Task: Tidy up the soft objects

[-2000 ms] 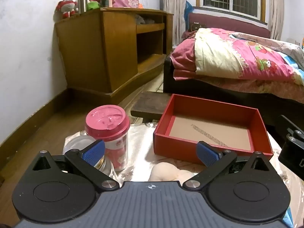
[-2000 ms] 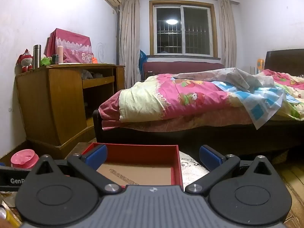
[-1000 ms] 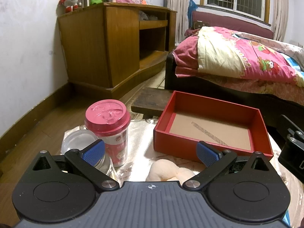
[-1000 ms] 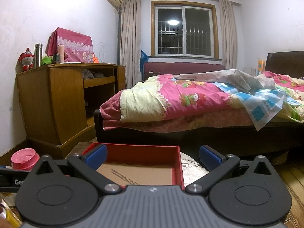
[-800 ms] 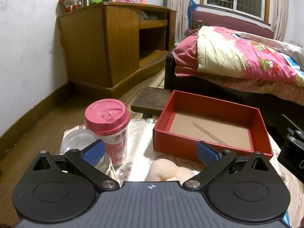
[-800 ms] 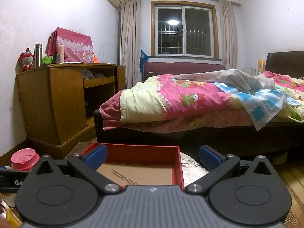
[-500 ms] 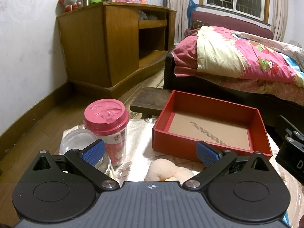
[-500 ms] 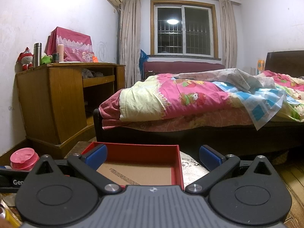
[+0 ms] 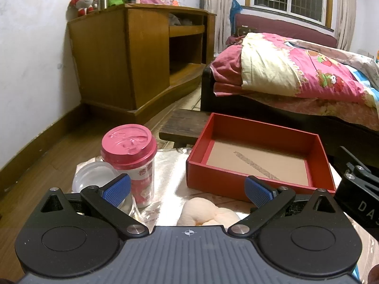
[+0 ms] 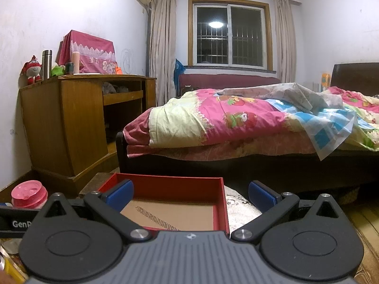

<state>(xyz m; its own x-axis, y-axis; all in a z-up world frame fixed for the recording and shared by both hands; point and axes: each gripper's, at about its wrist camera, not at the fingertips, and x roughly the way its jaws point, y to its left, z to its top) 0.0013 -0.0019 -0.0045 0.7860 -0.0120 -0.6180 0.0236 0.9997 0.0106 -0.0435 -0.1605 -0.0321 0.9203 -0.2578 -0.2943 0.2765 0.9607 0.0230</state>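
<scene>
A pale peach soft toy (image 9: 208,214) lies on the shiny cloth just in front of my left gripper (image 9: 187,188), partly hidden by the gripper body. That gripper is open, its blue pads wide apart and nothing between them. Beyond the toy stands an open red box (image 9: 259,159) with a bare cardboard floor. My right gripper (image 10: 190,193) is open too and looks over the same red box (image 10: 220,203) from the near side. Its black body shows at the right edge of the left wrist view.
A pink-lidded cup (image 9: 130,161) and a clear plastic lid (image 9: 93,177) stand left of the toy. A small dark wooden stool (image 9: 184,124) sits behind the box. A wooden cabinet (image 9: 142,54) is at the left, a bed with pink bedding (image 10: 248,123) behind.
My left gripper's view has drifted slightly right and down, so cup and box sit a little further left. Both grippers stay open. The right view is almost unchanged.
</scene>
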